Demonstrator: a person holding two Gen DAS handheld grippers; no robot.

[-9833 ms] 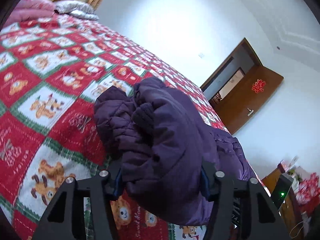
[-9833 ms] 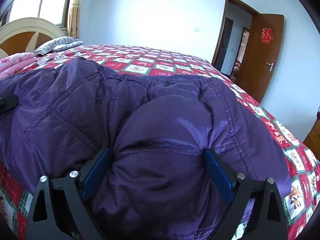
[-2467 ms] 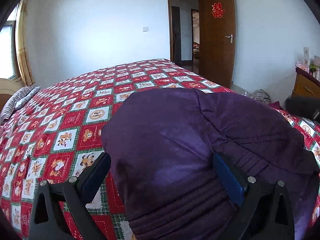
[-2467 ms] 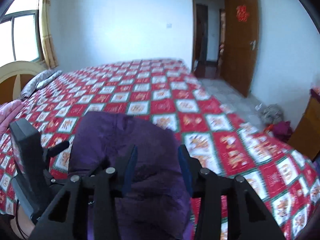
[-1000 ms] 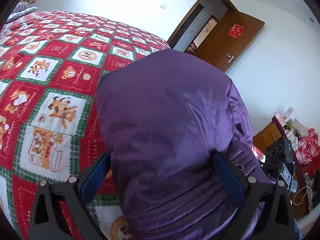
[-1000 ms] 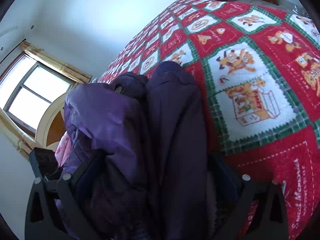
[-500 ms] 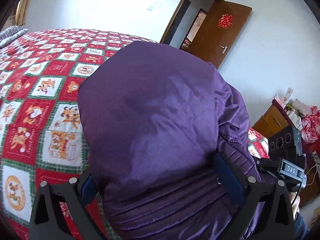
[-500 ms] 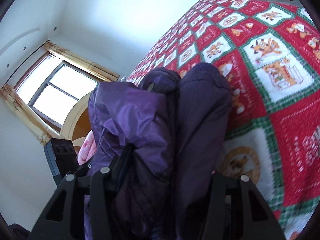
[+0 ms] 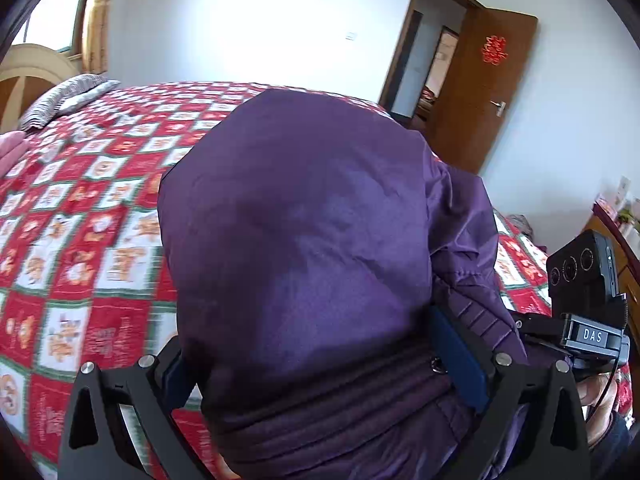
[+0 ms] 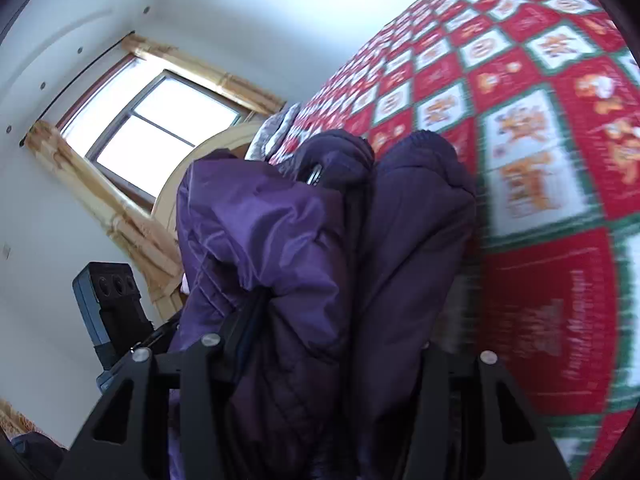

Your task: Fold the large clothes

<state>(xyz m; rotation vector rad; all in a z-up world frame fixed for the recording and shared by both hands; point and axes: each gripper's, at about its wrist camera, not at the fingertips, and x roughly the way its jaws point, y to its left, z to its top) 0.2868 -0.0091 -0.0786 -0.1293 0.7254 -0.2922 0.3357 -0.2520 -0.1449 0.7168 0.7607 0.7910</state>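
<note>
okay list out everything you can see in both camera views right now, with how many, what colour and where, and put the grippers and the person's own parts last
Padded quilted jacket: one, purple, bundled between both grippers above the bed.
Patchwork bedspread: one, red, white and green with cartoon squares, covering the bed.
Striped pillow: one, grey and white, at the head of the bed.
Curved headboard: one, pale wood, behind the pillow.
Window: one, bright, with yellow curtains, beside the headboard.
Open door: one, brown wood with a red paper ornament, far wall.
Wooden dresser: one, brown, right edge, mostly cut off.
Left gripper: black with blue pads, shut on the jacket.
Right gripper: black, shut on the jacket.
Person's hand: one, partly visible under the right gripper's camera unit.
</note>
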